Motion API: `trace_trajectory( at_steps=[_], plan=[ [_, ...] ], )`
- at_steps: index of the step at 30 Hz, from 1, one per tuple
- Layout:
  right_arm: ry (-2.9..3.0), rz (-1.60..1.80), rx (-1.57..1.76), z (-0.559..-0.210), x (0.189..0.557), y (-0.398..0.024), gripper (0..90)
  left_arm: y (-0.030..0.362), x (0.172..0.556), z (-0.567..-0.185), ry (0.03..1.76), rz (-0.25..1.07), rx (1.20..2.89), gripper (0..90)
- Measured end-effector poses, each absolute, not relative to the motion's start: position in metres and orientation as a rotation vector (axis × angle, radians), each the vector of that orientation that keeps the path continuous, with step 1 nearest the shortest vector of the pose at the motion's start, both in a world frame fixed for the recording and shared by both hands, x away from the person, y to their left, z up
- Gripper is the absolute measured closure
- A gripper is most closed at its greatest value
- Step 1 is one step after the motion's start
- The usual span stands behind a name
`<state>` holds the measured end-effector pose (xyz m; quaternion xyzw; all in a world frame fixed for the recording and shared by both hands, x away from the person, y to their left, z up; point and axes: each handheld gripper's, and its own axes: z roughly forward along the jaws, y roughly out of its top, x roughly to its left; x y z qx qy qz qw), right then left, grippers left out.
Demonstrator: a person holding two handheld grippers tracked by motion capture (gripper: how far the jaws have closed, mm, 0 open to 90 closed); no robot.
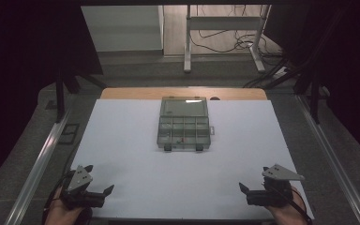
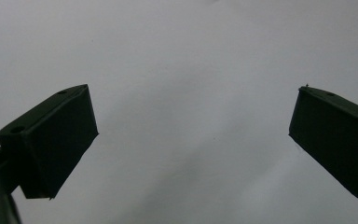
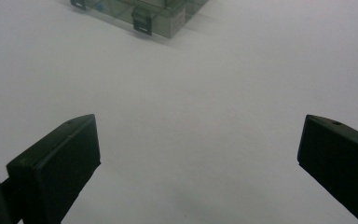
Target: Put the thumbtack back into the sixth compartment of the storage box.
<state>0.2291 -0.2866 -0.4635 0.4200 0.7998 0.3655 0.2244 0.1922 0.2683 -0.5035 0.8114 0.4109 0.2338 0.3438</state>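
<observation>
Clear plastic organizer box: probably light, stiff, slippery; grip the front latches. Left gripper and right gripper: jaws open, empty.

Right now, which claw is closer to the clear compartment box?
Right, narrowly. The right claw sits near and right of the compartment box; the left claw sits near and left, slightly farther.

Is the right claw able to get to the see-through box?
Probably yes: the right claw is open, and bare white table lies between it and the box.
</observation>
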Motion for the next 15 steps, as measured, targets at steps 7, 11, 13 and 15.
trace_trajectory(
  at_steps=[7, 11, 13, 15],
  plan=[
    [2.188, 0.982, 1.202, -0.469, 0.221, -0.298, 0.0, 0.269, 0.192, -0.504, 1.07, 0.606, 2.103, 1.2],
    [2.19, 0.948, 1.214, -0.473, 0.218, -0.302, 0.0, 0.269, 0.192, -0.504, 1.072, 0.605, 2.1, 1.2],
    [2.198, 0.928, 1.223, -0.475, 0.218, -0.303, 0.0, 0.269, 0.192, -0.503, 1.071, 0.606, 2.1, 1.1],
    [2.193, 0.931, 1.228, -0.475, 0.218, -0.303, 0.0, 0.269, 0.192, -0.504, 1.071, 0.606, 2.101, 1.2]
  ],
)
